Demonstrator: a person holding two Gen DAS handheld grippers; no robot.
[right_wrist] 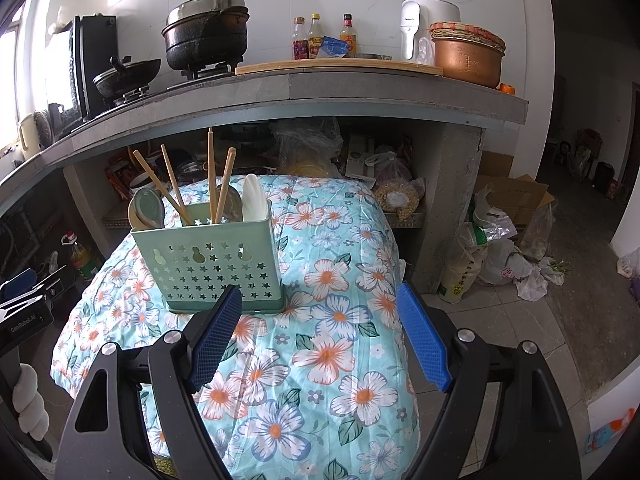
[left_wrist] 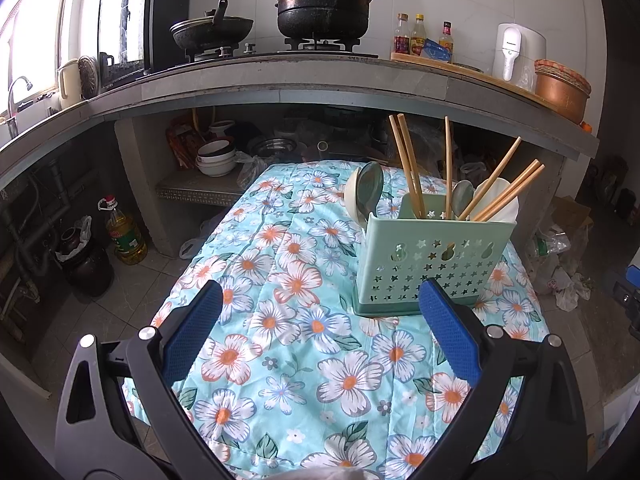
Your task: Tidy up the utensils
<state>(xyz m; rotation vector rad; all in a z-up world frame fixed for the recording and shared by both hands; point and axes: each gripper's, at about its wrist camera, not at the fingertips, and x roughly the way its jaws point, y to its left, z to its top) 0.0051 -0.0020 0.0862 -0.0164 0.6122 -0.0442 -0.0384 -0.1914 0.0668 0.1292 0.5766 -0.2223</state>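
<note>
Mint-green perforated plastic caddy (left_wrist: 430,258), punched with star and gourd cut-outs, stands upright on the floral quilted cloth-covered surface (left_wrist: 288,352). In the left wrist view it sits toward one o'clock from the left gripper (left_wrist: 320,300); in the right wrist view it sits toward eleven o'clock from the right gripper (right_wrist: 320,302). Both grippers hover with their blue-padded fingers (left_wrist: 192,332) spread wide and nothing between them.

Inside the caddy lean several pale bamboo chopsticks (left_wrist: 408,160), a white plastic rice paddle (right_wrist: 256,200) and metal-bowled spoons (right_wrist: 146,208), one at the nine o'clock end and another tucked among the sticks.

Judging by the look, the caddy is light, thin-walled and somewhat flexible, so a hard squeeze across its broad faces would likely bow it; its narrow ends or the stiffer rim seem the safer hold. It rests on soft, wrinkled cloth and is top-heavy with tall sticks, so a sideways nudge could tip it.

The chopsticks are stiff, light and smooth; they would probably roll or pivot between the pads if pinched at the tip, so a grip near mid-shaft, just above the rim, looks steadier. The spoons are heavier and slick; the handles are hidden in the caddy, leaving the bowl or neck as the reachable hold. The paddle is flat and broad, best pinched across its faces.
</note>
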